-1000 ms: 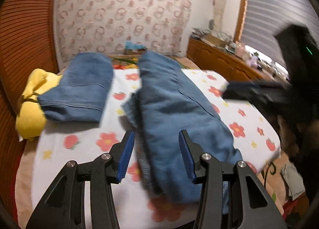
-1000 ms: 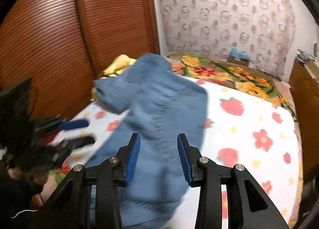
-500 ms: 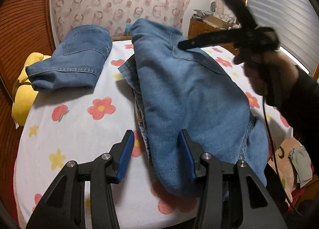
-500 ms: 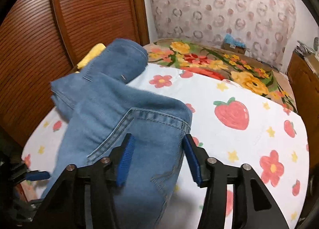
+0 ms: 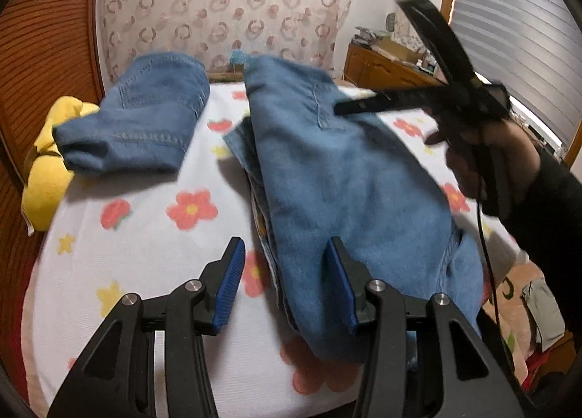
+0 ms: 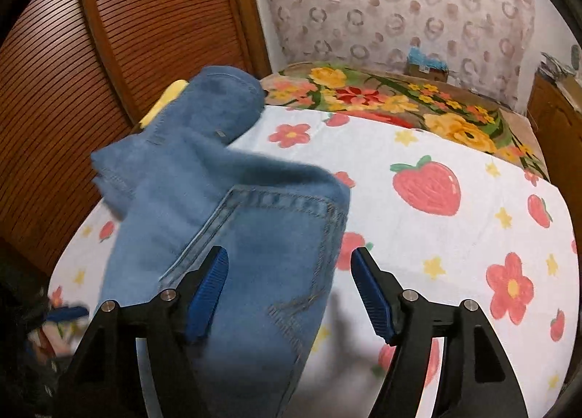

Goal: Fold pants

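A pair of light blue denim pants (image 5: pixel 342 178) lies folded lengthwise on a white bed sheet printed with red flowers, strawberries and yellow stars (image 5: pixel 145 236). The pants run from the near edge of the bed toward the wall with ring-patterned wallpaper (image 5: pixel 218 0). In the right wrist view the same pants (image 6: pixel 236 236) show a stitched pocket seam on the top layer.

The left gripper (image 5: pixel 283 287) hangs over the near end of the pants. Its blue-padded jaws stand half apart, one on each side of the cloth's left edge, and the pads do not press on the fabric.

The right gripper (image 6: pixel 289 290), held in the person's hand (image 5: pixel 487 156), is above the far part of the pants. Its jaws are opening now and already stand wide. The left pad is over the denim, the right pad is over the bare sheet, and nothing is pinched between them.

A second folded piece of blue denim (image 5: pixel 145 116) lies well apart on the left side of the bed, touching a yellow soft cushion (image 5: pixel 47 178) near the brown slatted wooden door (image 6: pixel 127 36). Beyond the white sheet a colourful flowered blanket (image 6: pixel 400 101) covers the head of the bed.
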`<state>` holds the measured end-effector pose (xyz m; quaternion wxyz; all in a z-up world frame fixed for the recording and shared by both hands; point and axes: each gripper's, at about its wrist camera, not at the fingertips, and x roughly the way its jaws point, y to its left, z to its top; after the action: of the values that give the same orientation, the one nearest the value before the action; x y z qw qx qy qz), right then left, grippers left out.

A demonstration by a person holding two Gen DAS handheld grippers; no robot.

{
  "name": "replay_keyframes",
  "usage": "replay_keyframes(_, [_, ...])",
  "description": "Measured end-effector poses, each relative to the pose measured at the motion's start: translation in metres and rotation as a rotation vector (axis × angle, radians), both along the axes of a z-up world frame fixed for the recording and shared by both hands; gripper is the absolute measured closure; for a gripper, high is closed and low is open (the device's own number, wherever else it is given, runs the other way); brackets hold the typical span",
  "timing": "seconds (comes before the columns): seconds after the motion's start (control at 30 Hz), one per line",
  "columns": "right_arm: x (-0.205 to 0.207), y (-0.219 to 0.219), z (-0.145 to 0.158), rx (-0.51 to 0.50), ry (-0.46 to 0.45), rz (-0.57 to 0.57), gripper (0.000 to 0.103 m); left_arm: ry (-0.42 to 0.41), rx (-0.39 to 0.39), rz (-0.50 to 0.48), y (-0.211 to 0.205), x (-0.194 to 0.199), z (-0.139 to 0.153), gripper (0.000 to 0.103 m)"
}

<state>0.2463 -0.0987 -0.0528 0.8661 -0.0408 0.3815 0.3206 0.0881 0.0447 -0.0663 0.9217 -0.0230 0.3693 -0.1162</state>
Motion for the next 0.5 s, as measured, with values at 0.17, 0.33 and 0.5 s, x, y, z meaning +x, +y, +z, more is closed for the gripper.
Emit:
replay_keyframes(0.17, [-0.010,-0.012,0.003,0.014,0.004,0.033,0.031,-0.044,-0.020,-0.002,0.004,0.021,0.025,0.056])
replay_keyframes(0.33, [-0.005,-0.021,-0.002,0.028,0.052,0.054,0.031,-0.043,-0.025,-0.010,0.001,0.058,0.037,0.056])
replay_keyframes(0.5, [0.002,-0.018,-0.011,0.044,0.100,0.094,0.031,-0.018,-0.026,-0.016,-0.003,0.087,0.033,0.056])
